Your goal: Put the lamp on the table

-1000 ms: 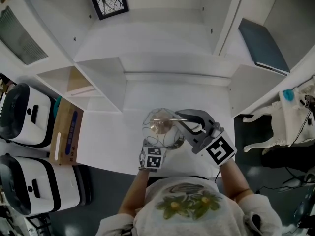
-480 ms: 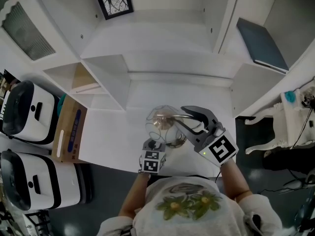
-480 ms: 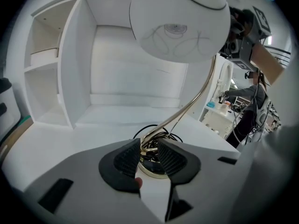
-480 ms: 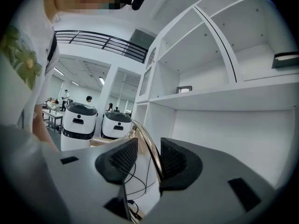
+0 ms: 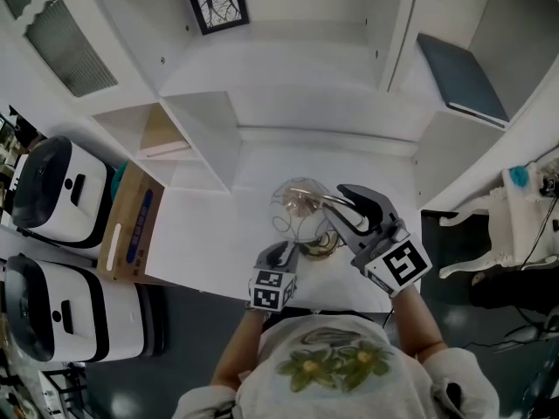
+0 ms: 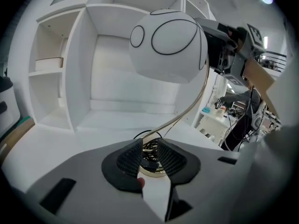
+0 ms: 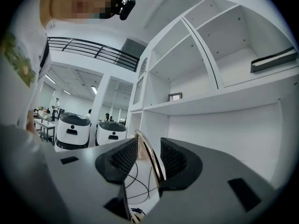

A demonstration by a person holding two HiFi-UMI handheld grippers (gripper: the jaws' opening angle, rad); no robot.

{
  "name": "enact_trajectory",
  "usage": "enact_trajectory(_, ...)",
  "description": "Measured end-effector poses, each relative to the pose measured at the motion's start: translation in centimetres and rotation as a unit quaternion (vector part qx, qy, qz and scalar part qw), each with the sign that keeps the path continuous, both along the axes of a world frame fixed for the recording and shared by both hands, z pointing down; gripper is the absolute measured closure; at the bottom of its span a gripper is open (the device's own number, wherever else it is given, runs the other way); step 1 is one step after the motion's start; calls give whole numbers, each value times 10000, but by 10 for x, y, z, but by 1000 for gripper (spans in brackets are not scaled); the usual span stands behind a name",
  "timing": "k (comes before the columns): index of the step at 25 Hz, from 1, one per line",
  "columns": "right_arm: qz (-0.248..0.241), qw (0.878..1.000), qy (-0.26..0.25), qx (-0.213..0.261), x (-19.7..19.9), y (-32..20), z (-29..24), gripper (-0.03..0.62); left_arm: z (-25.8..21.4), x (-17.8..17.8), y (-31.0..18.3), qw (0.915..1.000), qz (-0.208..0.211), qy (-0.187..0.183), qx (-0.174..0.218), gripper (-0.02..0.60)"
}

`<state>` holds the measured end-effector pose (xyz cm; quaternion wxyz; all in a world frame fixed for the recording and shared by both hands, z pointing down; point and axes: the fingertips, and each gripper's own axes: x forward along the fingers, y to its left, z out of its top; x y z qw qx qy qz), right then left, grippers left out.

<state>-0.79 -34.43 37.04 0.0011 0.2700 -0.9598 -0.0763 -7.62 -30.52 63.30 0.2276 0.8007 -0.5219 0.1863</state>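
The lamp has a white wire-ringed globe shade (image 5: 300,201) (image 6: 168,45) on a curved brass stem (image 6: 187,113) (image 7: 149,155). Its round brass base (image 6: 152,169) stands on the white table (image 5: 210,234), with a black cord coiled on it. My right gripper (image 5: 339,202) (image 7: 148,146) lies level beside the shade. Its jaws have just been opening, and the stem still runs between them, free of the left pad and close along the right one. My left gripper (image 5: 281,253) (image 6: 149,146) hovers just above the base, jaws slightly apart, with the cord showing through the gap.
White shelving stands behind the table, with a framed picture (image 5: 217,1) up top and a dark book (image 5: 461,66) on a right shelf. A cardboard box (image 5: 129,225) and two white machines (image 5: 52,190) are at the left. A white side table (image 5: 524,208) is at the right.
The right gripper's jaws have parted from the lamp stem. The left gripper has lifted a little off the base. The lamp stays on the table.
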Motion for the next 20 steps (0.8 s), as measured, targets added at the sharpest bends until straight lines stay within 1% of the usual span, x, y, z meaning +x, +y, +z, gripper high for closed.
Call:
enact_trajectory(3, 81, 10000, -44, 36, 4, 4, -2, 450, -9, 6, 5, 9999, 125, 46, 71, 473)
enact_trajectory(5, 185, 9996, -171, 96, 8, 6, -8, 450, -16, 9, 8, 9997, 184, 40, 142, 474)
enact_trajectory(7, 282, 9987, -355, 236, 14, 11, -18, 450, -25, 11, 11, 9995, 225, 69, 227, 477)
enact_trajectory(10, 365, 9963, -612, 481, 21, 20, -35, 451, -40, 14, 13, 9988, 257, 153, 393, 500)
enact_trajectory(11, 385, 9959, -643, 515, 23, 23, -38, 460, -45, 15, 14, 9985, 264, 176, 454, 506)
enact_trajectory(15, 469, 9962, -588, 440, 27, 36, -34, 533, -64, 16, 16, 9971, 191, 140, 718, 522)
enact_trajectory(18, 444, 9971, -524, 333, 25, 49, -27, 549, -79, 14, 19, 9958, 100, 188, 885, 535)
enact_trajectory(20, 371, 9978, -495, 234, 23, 61, -23, 557, -92, 14, 23, 9945, 56, 347, 986, 541)
